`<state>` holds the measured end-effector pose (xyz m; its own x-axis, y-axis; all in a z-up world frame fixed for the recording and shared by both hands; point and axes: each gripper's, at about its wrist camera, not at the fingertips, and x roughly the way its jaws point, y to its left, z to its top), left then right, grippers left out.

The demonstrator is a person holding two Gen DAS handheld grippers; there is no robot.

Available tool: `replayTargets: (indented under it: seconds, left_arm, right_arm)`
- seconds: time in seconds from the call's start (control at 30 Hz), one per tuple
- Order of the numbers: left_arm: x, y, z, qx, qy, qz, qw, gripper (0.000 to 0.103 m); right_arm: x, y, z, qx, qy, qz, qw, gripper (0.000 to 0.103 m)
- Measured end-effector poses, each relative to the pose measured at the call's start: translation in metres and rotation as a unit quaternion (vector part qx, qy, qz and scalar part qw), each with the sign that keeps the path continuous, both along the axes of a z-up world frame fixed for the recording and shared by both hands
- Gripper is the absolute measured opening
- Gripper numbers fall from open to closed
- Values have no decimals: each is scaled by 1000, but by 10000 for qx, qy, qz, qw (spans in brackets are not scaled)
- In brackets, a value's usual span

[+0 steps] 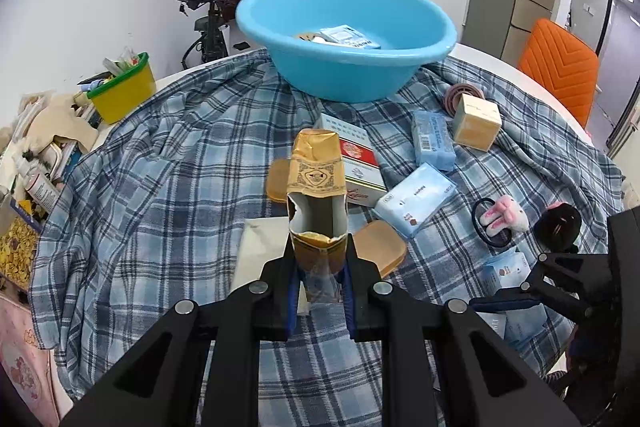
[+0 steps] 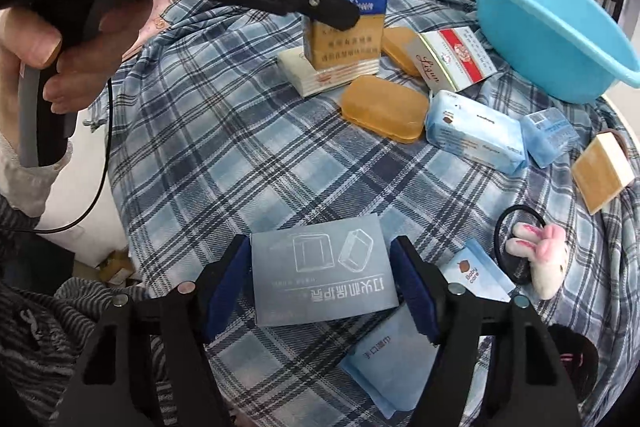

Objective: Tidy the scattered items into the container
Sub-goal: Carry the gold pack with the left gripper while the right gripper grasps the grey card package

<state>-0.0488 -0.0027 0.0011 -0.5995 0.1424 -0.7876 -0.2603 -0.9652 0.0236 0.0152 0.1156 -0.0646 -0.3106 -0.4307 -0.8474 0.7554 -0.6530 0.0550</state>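
My left gripper (image 1: 319, 279) is shut on a torn gold packet (image 1: 317, 187) and holds it upright above the plaid cloth; the packet also shows in the right wrist view (image 2: 346, 7). My right gripper (image 2: 322, 283) has its jaws on both sides of a flat grey-blue box (image 2: 320, 271). The blue basin (image 1: 346, 35) stands at the far side with a few packets inside; it also shows in the right wrist view (image 2: 548, 23). Scattered on the cloth are soap bars (image 2: 384, 107), a red-and-white box (image 2: 454, 61), tissue packs (image 2: 474, 131), a tan cube box (image 1: 476, 123) and a bunny hair tie (image 2: 536, 259).
A yellow bin (image 1: 124, 89) and a heap of clutter (image 1: 32, 155) lie off the table's left. An orange chair (image 1: 560, 67) stands at the far right. A black round thing (image 1: 558, 225) lies near the right edge. A white flat box (image 2: 304, 73) lies under the gold packet.
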Motion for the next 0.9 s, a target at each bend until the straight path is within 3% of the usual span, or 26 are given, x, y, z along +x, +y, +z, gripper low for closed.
replayTargets:
  seconds: [0.07,0.13,0.3,0.57,0.73,0.9]
  left_arm:
    - [0,3,-1,-11,5,-40,10000,19]
    - [0,5,-1,-32,10,-56,10000,19]
    - [0,4,-2,-31,18,-16,10000,19]
    - [-1,8,-3,-28,19,-2,10000,19]
    - [-2,16,-1,-47,127,12,9999,19]
    - [-4,23,3,49,212,47,9998,19]
  right_arm:
    - [4,-2,1,47,147,-129,9998,70]
    - [8,-3,2,124,346,-263,9990,63]
    - [4,3,7,127,645,-794,9947,63]
    - [-16,22,19,-128,669,-1555,9855,63]
    - [-31,34,33,-255,904,-1984,9756,63]
    - [-45,56,50,-347,1193,-2613,9572,63]
